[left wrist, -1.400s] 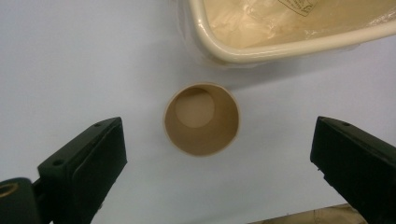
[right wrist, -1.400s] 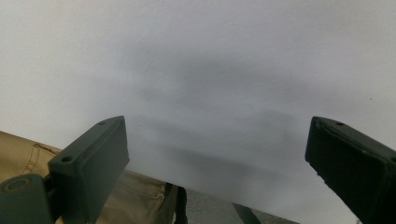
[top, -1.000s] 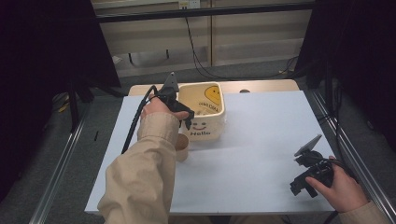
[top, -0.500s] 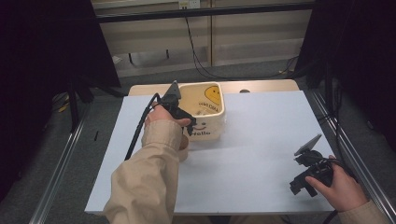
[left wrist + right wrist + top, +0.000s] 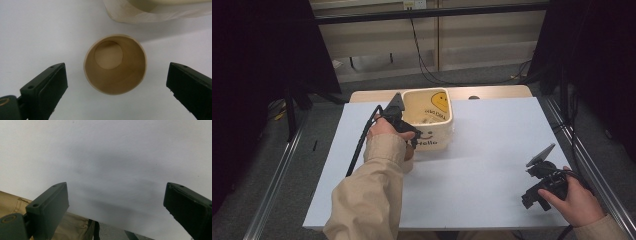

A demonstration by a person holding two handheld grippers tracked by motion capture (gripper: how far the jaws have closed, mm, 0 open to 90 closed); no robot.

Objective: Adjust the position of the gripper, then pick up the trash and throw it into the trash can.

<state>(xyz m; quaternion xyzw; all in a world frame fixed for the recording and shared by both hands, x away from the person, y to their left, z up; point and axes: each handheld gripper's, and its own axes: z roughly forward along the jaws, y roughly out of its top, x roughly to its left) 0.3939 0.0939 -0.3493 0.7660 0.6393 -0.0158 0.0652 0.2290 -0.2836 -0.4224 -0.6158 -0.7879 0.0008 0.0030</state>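
Observation:
A tan paper cup [image 5: 115, 63] stands upright and empty on the white table, seen from straight above. My left gripper [image 5: 116, 75] hangs over it, open, with one jaw on each side of the cup and not touching it. In the high view the left gripper [image 5: 409, 140] points down just in front of a cream square container [image 5: 429, 117] with a smiley face and "Hello" printed on it. My right gripper [image 5: 537, 187] is held near the table's front right corner; it is open [image 5: 116, 195] over bare table with nothing between its jaws.
The white table top [image 5: 492, 150] spreads wide between the two hands. The bottom edge of the cream container [image 5: 155, 10] lies just beyond the cup. A beige sleeve [image 5: 367, 200] reaches in from the front. A metal rail [image 5: 582, 155] runs along the table's right side.
My left gripper has shifted a little toward the near side, down in front of the container. The right gripper has stayed put.

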